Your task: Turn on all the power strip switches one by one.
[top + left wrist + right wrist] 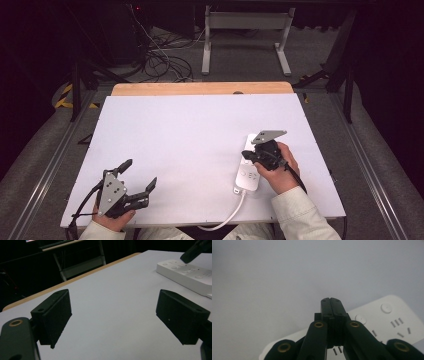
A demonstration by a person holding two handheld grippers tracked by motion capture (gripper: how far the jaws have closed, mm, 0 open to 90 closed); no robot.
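One white power strip (248, 167) lies on the desk (190, 135), at about 4 o'clock from the desk's middle, its length running roughly from 6 to 12 o'clock. It is a flat, long block with rounded corners; the right gripper view shows round buttons and groups of slot openings on its top face (392, 320). A white cord (231, 216) leaves its near end and curves off the front edge of the desk toward 7 o'clock.

The right gripper (248, 156) sits over the strip, held in the person's right hand (280, 170), with its grey plate above it. Its fingers (331, 307) are pressed flat together with nothing between them, and their tips lie above the strip's top face; whether they touch it I cannot tell.

The left gripper (138, 175) is at about 7 o'clock, near the front edge, held in the left hand (117, 215). Its fingers (53, 315) are spread wide and released, with bare desk between them. In the left gripper view the strip (187, 275) lies well apart at the upper right, with the dark tip of the other gripper above it.

Most of the white surface is open from 9 o'clock round to 2 o'clock. A wooden strip (200, 88) borders the far edge at 12 o'clock. The power strip lies well inside the right edge, its near end close to the front edge.
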